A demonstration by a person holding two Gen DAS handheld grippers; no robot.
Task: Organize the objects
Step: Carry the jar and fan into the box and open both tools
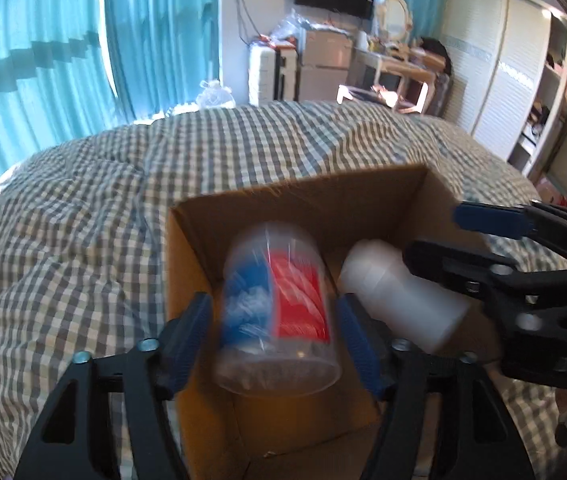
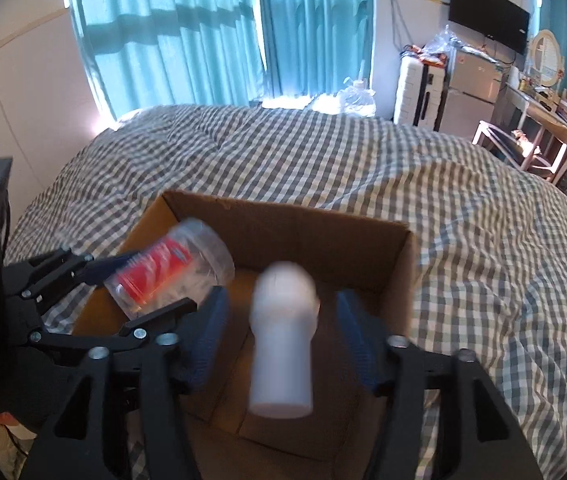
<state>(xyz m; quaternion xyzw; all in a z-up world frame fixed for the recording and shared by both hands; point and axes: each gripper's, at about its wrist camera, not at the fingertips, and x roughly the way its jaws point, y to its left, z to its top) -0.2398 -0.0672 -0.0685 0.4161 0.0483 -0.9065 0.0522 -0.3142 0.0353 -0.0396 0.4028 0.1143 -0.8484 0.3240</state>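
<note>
A wide bed covered by a grey-and-white checked quilt (image 1: 83, 208) fills most of both wrist views, and behind it hang long turquoise curtains (image 2: 171, 40) with daylight coming through.

On the quilt sits an open brown cardboard box (image 1: 303, 196), its top flaps out of the way so the bare brown floor shows. Both grippers are poised over the box's open top, side by side, the left one nearer the box's left wall.

The left gripper (image 1: 273, 336) is black with blue finger pads (image 1: 189, 336). Its jaws are spread wide, and between them is a clear plastic jar with a blue and red label (image 1: 277, 312), blurred, lying tilted above the box interior. A gap shows between each pad and the jar's sides, so the jar appears not to be pinched. From the right wrist view the same clear plastic jar (image 2: 171, 270) sits between the left gripper's fingers over the box's left side.

The right gripper (image 2: 281, 344), of the same black and blue build, also has its jaws spread wide. Between them is a white plastic bottle with a rounded cap (image 2: 283, 340), blurred, cap pointing away from the camera, over the middle of the box. Clear space shows on both sides of the bottle, so the pads do not touch it. In the left wrist view the white bottle (image 1: 399, 292) lies just right of the jar.
</note>
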